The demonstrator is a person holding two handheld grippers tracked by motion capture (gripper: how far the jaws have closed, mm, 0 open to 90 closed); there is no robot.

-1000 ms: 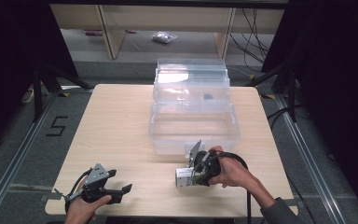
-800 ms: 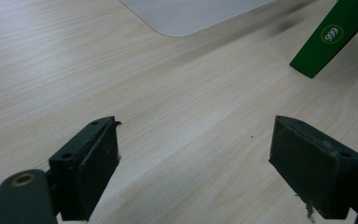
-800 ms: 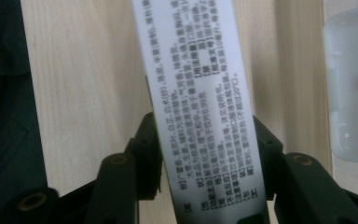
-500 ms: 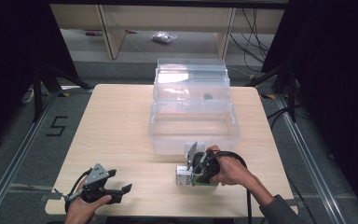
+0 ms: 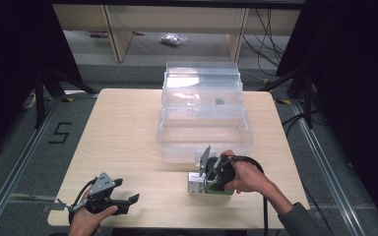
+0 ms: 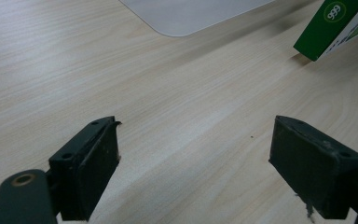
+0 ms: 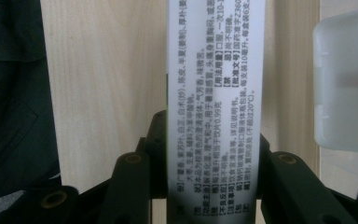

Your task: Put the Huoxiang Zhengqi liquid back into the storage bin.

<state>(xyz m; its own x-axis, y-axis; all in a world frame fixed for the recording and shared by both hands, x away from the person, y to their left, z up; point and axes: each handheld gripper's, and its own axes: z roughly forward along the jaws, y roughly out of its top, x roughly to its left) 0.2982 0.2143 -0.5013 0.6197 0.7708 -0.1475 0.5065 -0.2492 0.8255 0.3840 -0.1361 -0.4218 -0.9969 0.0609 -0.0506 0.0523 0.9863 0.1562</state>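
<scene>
The right gripper (image 5: pixel 211 173) is at the near edge of the table (image 5: pixel 128 128), right of centre, just in front of the clear plastic box (image 5: pixel 204 115); its jaws have just been closing and now clamp the medicine carton (image 5: pixel 199 184) — a white and green box lying on the surface. In the right gripper view the carton (image 7: pixel 214 107) runs straight up between the two black jaws; its white printed face fills the gap, and each jaw presses against one long side. The carton rests on the wood in that view; a corner of the clear plastic box (image 7: pixel 347 84) lies to its right, apart from it; a dark sleeve (image 7: pixel 9 102) occupies the left margin.

The left gripper (image 5: pixel 110 199) sits at the near left corner of the table, held low over the surface by the person's left hand (image 5: pixel 86 221); its jaws stand wide apart with nothing between them. In the left gripper view the gripper (image 6: pixel 196 163) looks across bare wood; the green end of the carton (image 6: pixel 335 25) shows at the upper right, well apart from the jaws; the base of the clear plastic box (image 6: pixel 191 14) shows at the top edge.

The clear plastic box stands at the centre of the table toward the far edge — its lid section rises behind the lower tray.
</scene>
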